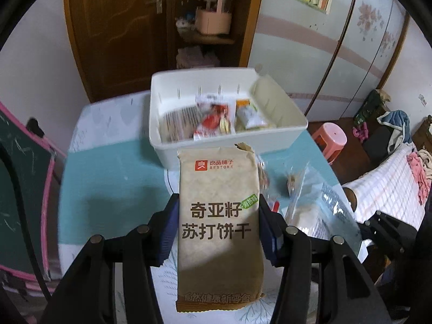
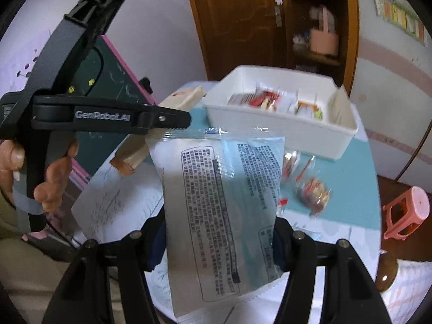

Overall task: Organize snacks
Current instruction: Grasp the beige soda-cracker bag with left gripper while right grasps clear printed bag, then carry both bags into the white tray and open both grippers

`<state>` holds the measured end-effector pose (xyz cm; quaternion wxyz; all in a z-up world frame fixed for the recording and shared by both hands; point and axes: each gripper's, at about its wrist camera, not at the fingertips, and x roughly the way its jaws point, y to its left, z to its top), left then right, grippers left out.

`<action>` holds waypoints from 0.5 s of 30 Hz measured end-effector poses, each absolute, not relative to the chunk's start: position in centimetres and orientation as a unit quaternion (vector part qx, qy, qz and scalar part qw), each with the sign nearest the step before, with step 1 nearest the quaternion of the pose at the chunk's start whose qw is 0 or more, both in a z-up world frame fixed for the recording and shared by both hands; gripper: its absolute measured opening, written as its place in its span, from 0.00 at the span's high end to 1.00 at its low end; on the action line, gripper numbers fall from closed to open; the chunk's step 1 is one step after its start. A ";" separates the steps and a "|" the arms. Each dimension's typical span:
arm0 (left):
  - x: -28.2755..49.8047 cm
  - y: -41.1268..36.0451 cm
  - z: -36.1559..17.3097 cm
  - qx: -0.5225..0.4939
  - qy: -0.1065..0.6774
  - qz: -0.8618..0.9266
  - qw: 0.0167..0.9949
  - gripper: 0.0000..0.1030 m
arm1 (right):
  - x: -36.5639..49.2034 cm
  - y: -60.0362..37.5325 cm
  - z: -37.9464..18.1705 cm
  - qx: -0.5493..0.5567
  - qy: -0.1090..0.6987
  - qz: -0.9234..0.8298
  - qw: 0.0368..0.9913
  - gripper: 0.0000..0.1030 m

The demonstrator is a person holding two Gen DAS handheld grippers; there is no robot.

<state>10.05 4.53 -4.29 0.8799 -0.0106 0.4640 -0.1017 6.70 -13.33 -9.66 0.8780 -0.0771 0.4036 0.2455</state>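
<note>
Left tongs (image 1: 218, 232) up close, clamped on a tan cracker packet (image 1: 218, 216) w/ blue pads pressing both long edges. Packet stands upright in the left wrist view, printed face to the lens, top end reaching toward the white bin (image 1: 283, 135) just beyond. From the right wrist view the same packet (image 2: 186, 97) shows edge-on at far left, pinched in the left tongs (image 2: 162, 118), w/ a hand (image 2: 51, 178) wrapped on the grip. It hangs above the table's left side, apart from the bin.

Moving right: table (image 1: 116, 167) has a teal and white cover. White bin sits at its far side, already holding a red-and-white snack pack (image 1: 213, 118) and, beside it to the right, an orange-topped pack (image 1: 248, 113). Both lie flat on the bin floor; details blurred.

Right of centre: right tongs (image 2: 218, 245) closed on a pale blue-and-white pouch (image 2: 221, 205), back side w/ small print facing the lens, pads on both edges. In the left wrist view that pouch (image 1: 318, 210) appears tilted, low right, above the table. Beneath and beside it, small clear-wrapped snacks (image 2: 313, 191) lie loose on the teal cover, near the bin's front wall but not touching it, as far as blur allows.

Far right: pink stool (image 2: 407, 210) on the floor, well apart from the table.
</note>
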 end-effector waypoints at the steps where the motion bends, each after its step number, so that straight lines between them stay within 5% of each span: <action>1: 10.2 4.6 -3.7 -0.007 0.460 -0.104 0.882 0.49 | 7.0 -13.3 -9.1 -0.078 0.398 0.242 0.881 0.40; 15: 19.1 3.8 7.0 0.087 0.369 -0.062 0.923 0.49 | 15.9 -14.0 0.5 -0.086 0.325 0.162 0.928 0.39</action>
